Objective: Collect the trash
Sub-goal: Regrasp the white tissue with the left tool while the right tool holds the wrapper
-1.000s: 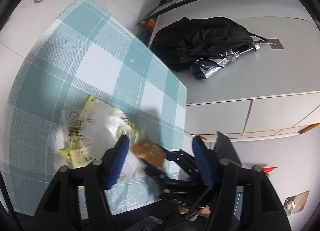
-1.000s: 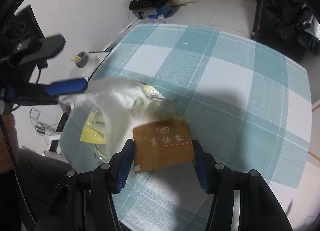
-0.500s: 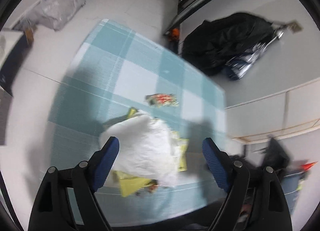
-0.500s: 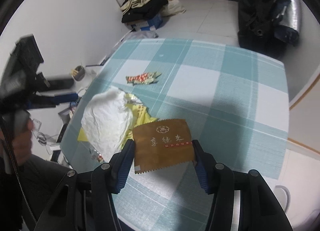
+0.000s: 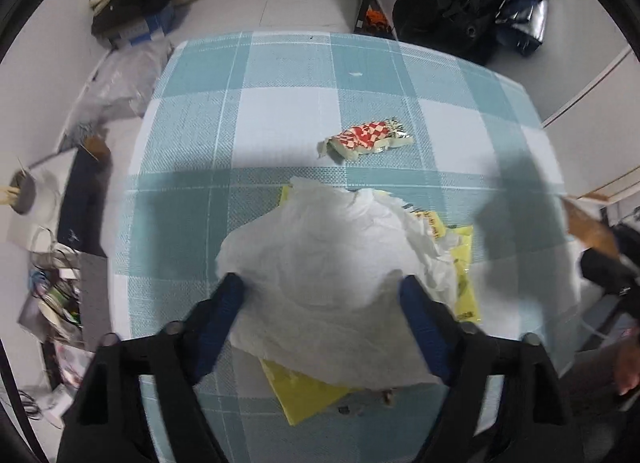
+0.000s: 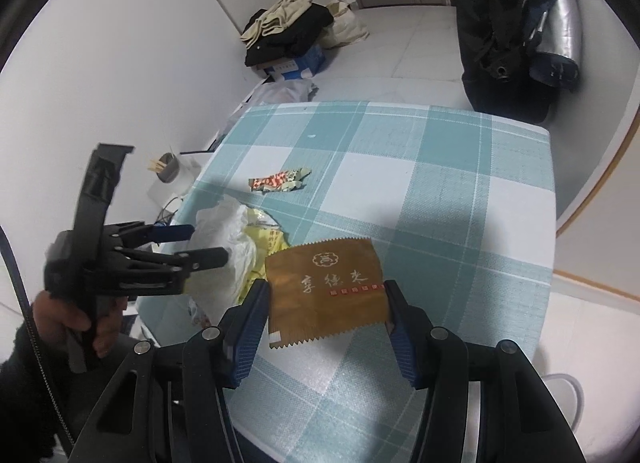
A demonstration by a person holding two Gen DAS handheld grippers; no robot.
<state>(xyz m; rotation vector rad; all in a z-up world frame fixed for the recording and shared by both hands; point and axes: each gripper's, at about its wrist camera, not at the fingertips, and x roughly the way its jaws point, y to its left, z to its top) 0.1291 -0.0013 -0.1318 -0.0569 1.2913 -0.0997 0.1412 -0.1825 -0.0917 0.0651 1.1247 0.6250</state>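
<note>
A crumpled white plastic bag (image 5: 320,263) lies on the teal checked table (image 5: 280,111), on top of yellow wrappers (image 5: 464,263). My left gripper (image 5: 320,287) points down over the bag. Its jaws are closing with the bag between them, and I see no firm pinch. In the right wrist view the left gripper (image 6: 200,243) is at the bag's (image 6: 224,235) left edge, held by a hand. My right gripper (image 6: 326,299) is shut on a brown wrapper (image 6: 326,283) with a serrated edge, above the table. A red-and-white checked wrapper (image 5: 368,141) (image 6: 280,183) lies further back.
Off the table's left edge stand a cup with sticks (image 6: 166,169) and loose clutter (image 5: 56,295). A pile of clothes on a box (image 6: 288,35) sits on the floor behind. A black bag (image 6: 492,23) and a silver bundle (image 6: 552,35) stand at the back right.
The left gripper swung round and tipped down over the white bag, its jaws widening then narrowing. The right gripper drew back from the bag with the brown wrapper still in it.
</note>
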